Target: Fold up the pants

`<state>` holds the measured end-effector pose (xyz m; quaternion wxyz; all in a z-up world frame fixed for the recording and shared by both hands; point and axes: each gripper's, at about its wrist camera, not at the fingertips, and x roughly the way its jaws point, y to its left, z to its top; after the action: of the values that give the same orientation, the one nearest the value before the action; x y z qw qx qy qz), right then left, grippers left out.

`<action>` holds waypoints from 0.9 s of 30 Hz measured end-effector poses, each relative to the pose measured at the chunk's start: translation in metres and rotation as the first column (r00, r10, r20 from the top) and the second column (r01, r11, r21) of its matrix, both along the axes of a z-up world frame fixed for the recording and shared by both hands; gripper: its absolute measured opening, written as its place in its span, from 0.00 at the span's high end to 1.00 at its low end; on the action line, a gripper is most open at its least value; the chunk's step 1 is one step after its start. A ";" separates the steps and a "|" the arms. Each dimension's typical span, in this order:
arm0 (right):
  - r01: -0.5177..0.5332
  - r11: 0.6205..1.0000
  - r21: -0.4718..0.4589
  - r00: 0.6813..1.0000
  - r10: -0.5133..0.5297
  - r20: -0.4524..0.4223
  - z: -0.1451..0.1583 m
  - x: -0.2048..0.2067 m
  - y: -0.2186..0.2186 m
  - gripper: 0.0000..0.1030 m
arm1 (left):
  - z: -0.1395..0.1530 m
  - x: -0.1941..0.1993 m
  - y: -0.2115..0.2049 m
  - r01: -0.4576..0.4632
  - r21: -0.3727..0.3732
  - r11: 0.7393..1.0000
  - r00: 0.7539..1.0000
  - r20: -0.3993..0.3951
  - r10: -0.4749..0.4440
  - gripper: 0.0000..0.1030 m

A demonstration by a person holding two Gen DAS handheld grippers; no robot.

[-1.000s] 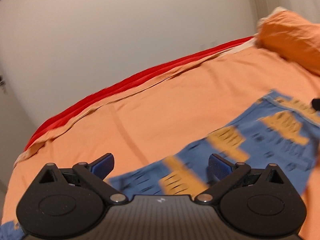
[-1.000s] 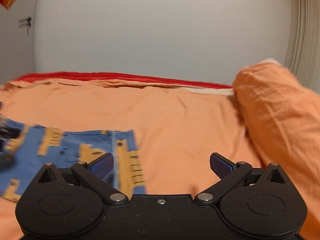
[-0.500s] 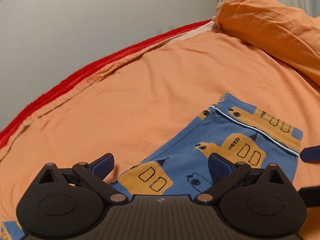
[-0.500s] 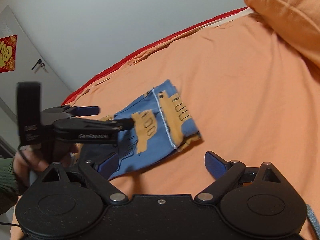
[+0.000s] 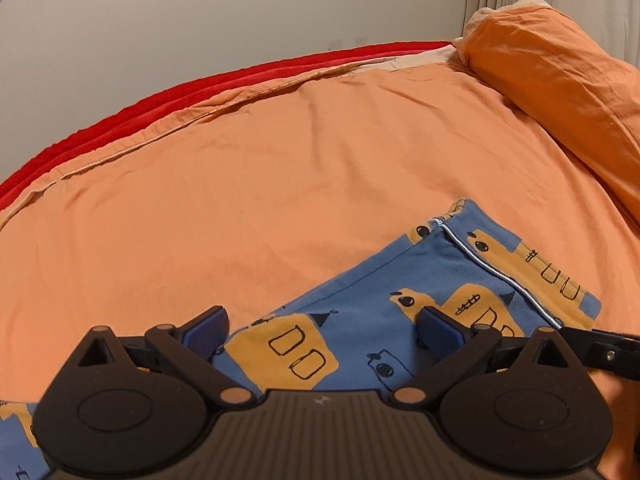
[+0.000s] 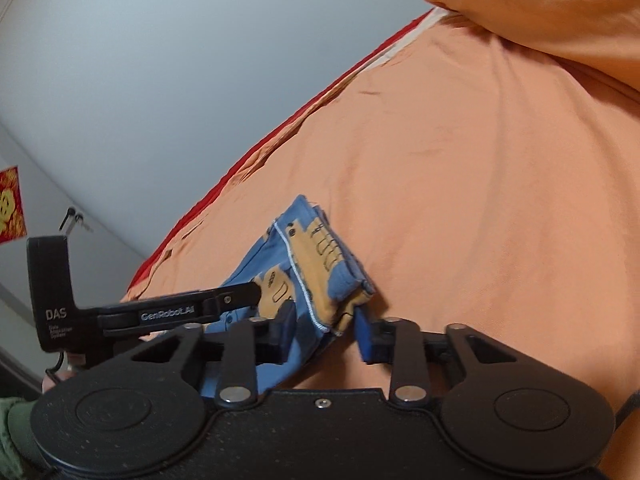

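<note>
Blue pants (image 5: pixel 360 320) with a yellow print lie flat on the orange bed sheet (image 5: pixel 280 200). My left gripper (image 5: pixel 322 314) hovers open just over their middle, its blue pads (image 5: pixel 204 332) wide apart on either side of the cloth. From the right, a black finger of the right gripper (image 5: pixel 592 342) reaches the white-piped hem. In the right wrist view, the right gripper (image 6: pixel 324 320) is closing with the bunched edge of the pants (image 6: pixel 316 256) between its jaws. The left gripper's finger (image 6: pixel 240 296) rests over the same cloth.
An orange pillow (image 5: pixel 560 92) lies at the right end of the bed. A red blanket edge (image 5: pixel 160 100) runs along the far side by the white wall. A hand in a green sleeve (image 6: pixel 16 420) holds the left gripper. Open sheet surrounds the pants.
The right gripper rolled, came down to the pants' edge, and its jaws narrowed from wide open around the cloth. The left gripper swung over the pants and stayed open.
</note>
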<state>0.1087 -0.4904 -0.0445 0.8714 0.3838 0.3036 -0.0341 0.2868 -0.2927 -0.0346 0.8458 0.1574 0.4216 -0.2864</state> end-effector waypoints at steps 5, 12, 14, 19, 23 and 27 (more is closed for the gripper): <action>0.011 0.997 -0.075 1.000 -0.009 0.027 0.007 -0.003 0.009 0.84 | 0.012 0.001 0.000 0.000 -0.017 1.000 0.999 -0.043 -0.001 0.00; -0.130 0.779 -0.613 0.977 0.207 0.057 0.040 -0.004 0.077 0.85 | 0.052 0.009 0.006 0.019 -0.159 0.987 0.986 -0.160 -0.044 0.04; -0.166 0.665 -0.729 0.957 0.286 0.043 0.043 -0.007 0.100 0.85 | 0.060 0.015 0.006 0.025 -0.210 0.977 0.971 -0.229 -0.074 0.11; -0.230 0.506 -0.831 0.922 0.386 -0.021 0.038 -0.008 0.130 0.85 | 0.071 0.021 0.001 0.013 -0.257 0.966 0.936 -0.336 -0.102 0.15; -0.243 0.438 -0.865 0.909 0.413 -0.046 0.037 -0.010 0.138 0.85 | 0.073 0.016 -0.019 0.030 -0.161 0.986 0.952 -0.295 -0.078 0.17; -0.256 0.391 -0.884 0.900 0.431 -0.069 0.037 -0.012 0.143 0.85 | 0.065 0.011 -0.038 0.047 -0.077 0.996 0.954 -0.293 -0.067 0.32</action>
<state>0.0965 -0.3472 -0.0078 0.9523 -0.1870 0.2392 0.0298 0.2973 -0.3308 0.0300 0.7697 0.0958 0.5282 -0.3454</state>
